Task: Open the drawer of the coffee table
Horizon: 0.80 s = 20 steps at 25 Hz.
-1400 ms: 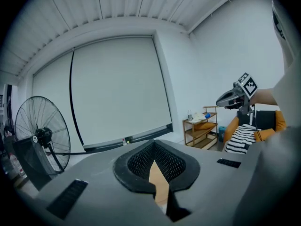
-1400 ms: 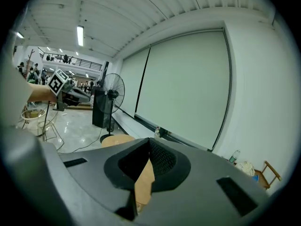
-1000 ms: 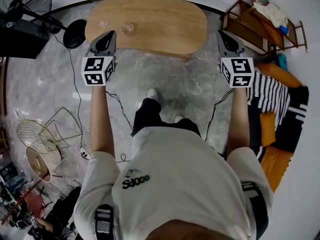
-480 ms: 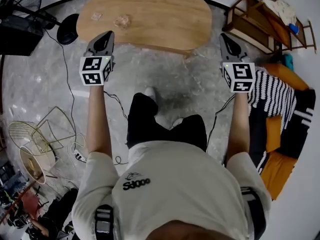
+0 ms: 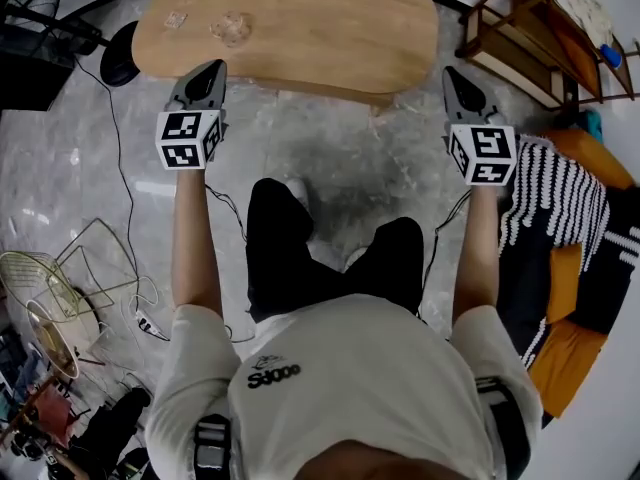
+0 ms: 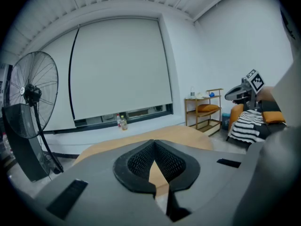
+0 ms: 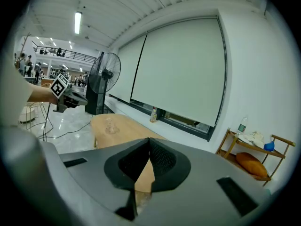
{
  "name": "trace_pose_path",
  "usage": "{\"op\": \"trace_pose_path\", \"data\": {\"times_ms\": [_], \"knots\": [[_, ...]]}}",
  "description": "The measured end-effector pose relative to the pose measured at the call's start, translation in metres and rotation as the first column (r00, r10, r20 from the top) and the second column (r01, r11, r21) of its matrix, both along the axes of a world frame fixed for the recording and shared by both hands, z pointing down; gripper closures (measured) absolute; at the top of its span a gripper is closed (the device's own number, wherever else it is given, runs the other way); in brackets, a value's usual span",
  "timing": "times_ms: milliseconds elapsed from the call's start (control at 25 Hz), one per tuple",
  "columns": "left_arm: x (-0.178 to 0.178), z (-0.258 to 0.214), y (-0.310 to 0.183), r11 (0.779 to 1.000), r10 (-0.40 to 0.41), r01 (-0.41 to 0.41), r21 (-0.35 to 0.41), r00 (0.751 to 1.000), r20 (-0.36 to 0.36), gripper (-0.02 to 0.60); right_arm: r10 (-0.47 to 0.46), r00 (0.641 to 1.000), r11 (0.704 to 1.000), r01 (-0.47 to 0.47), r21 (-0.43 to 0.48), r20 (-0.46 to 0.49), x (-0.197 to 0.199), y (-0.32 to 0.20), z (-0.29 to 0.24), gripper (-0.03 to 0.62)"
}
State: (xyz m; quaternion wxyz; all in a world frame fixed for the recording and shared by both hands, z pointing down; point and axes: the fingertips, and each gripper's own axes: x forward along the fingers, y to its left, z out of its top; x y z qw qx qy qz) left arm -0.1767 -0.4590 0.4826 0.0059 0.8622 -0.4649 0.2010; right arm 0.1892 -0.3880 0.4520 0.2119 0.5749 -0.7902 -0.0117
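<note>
both your grippers have sunk lower than a second ago, and the coffee table (image 5: 300,28) now fills more of the head view. your left gripper (image 5: 211,67) is clenched on nothing, its tip at the table's near edge, below a clear glass (image 5: 235,28). your right gripper (image 5: 456,72) is clenched and empty too, just off the table's right end, near the wooden shelf (image 5: 515,53). the drawer itself cannot be made out.

A black standing fan (image 6: 30,98) stands left of a drawn roller blind (image 6: 117,65), with two bottles (image 6: 121,122) just below it. A wooden shelf rack (image 5: 520,43) stands near a striped throw (image 5: 555,208) and orange cushions (image 5: 563,278). Cables (image 5: 115,158) trail over the marble floor (image 5: 330,148).
</note>
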Motion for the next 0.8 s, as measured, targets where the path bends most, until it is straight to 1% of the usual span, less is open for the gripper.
{"op": "trace_pose_path", "data": {"times_ms": [80,200,280,400,440,640,800], "knots": [[0.004,0.022,-0.003,1.000,0.006,-0.006,0.004,1.000,-0.004,0.565,-0.003,1.000,1.000,0.003,0.003,-0.002,0.005,-0.003,0.025,0.588],[0.004,0.059,-0.012,1.000,-0.002,0.002,0.009,1.000,-0.011,0.565,0.002,0.999,1.000,-0.001,0.013,-0.045,0.012,-0.006,0.067,0.588],[-0.001,0.085,-0.016,1.000,-0.019,0.019,0.011,1.000,-0.005,0.565,-0.003,0.998,1.000,0.004,0.021,-0.059,0.010,-0.005,0.094,0.588],[-0.012,0.124,-0.013,0.999,-0.032,0.032,0.009,0.999,0.006,0.565,-0.020,0.993,0.999,0.025,0.041,-0.118,0.000,-0.002,0.132,0.588],[-0.014,0.137,-0.011,0.999,-0.033,0.032,0.008,0.999,0.007,0.565,-0.027,0.993,0.998,0.033,0.047,-0.117,-0.002,-0.001,0.142,0.588],[-0.019,0.194,0.000,1.000,-0.020,0.020,0.012,1.000,-0.013,0.565,-0.024,0.999,0.996,0.028,0.082,-0.046,-0.001,0.001,0.190,0.588],[-0.020,0.229,0.011,0.999,-0.023,0.024,0.025,0.999,-0.038,0.563,-0.027,0.999,0.995,0.030,0.100,-0.034,0.001,0.010,0.225,0.588]]}}
